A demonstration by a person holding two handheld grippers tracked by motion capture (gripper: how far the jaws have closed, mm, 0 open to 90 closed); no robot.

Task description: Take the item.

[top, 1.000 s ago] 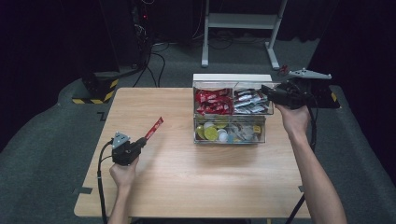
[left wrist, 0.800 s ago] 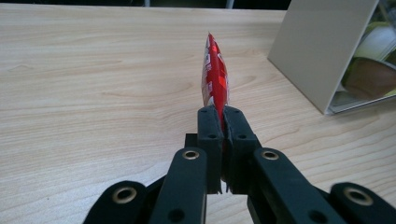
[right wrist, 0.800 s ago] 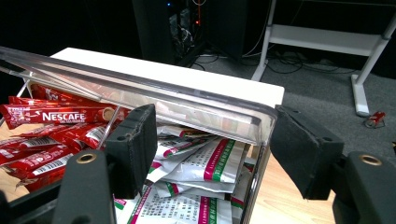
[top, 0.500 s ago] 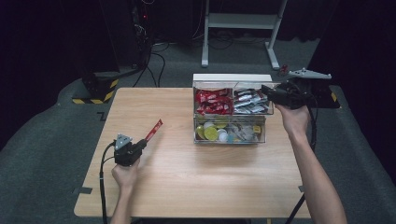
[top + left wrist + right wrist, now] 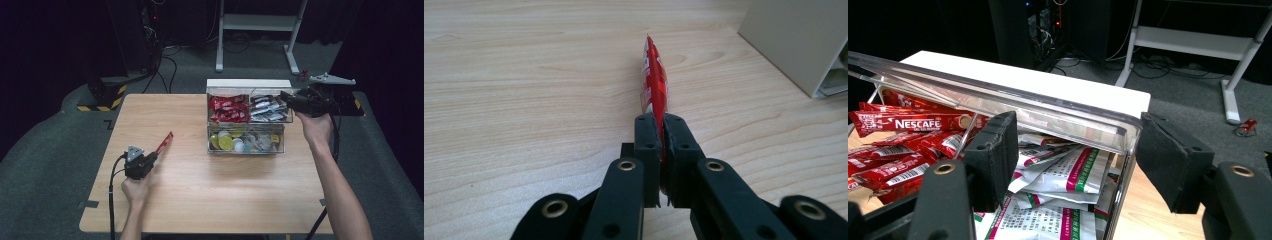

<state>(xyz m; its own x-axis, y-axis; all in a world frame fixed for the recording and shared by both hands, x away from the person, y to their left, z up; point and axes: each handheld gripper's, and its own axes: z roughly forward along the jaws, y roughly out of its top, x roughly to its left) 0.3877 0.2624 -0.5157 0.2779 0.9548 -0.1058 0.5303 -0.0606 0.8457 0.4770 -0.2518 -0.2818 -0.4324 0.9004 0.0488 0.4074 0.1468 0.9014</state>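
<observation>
Left gripper (image 5: 659, 145): jaws pressed together, pinching the lower end of a red sachet (image 5: 654, 80). The sachet is standing on edge between the pads and pointing away over the bare wooden table (image 5: 524, 90). In the high view this gripper (image 5: 150, 161) is sitting at the table's left half, near the person's edge, with the sachet (image 5: 164, 142) angling up and toward the organizer, well apart from it. The left hand (image 5: 134, 187) is gripping the body from behind; a cable is trailing down off the table edge.

Right gripper (image 5: 1073, 155): jaws have just been closing, yet are standing spread, one on each side of the corner of the clear organizer (image 5: 1048, 112). Its transparent rim is lying between the pads; neither pad is pressing on it. In the high view the right gripper (image 5: 285, 96) is hovering at the organizer's far right corner, held by the right hand (image 5: 315, 127).

Organizer (image 5: 247, 83): sitting at the table's far right half. Upper left compartment is holding red sachets (image 5: 903, 125), upper right one white sachets with green and magenta stripes (image 5: 1068, 175). Front compartment is holding small round items (image 5: 226, 142), yellow and white.
</observation>
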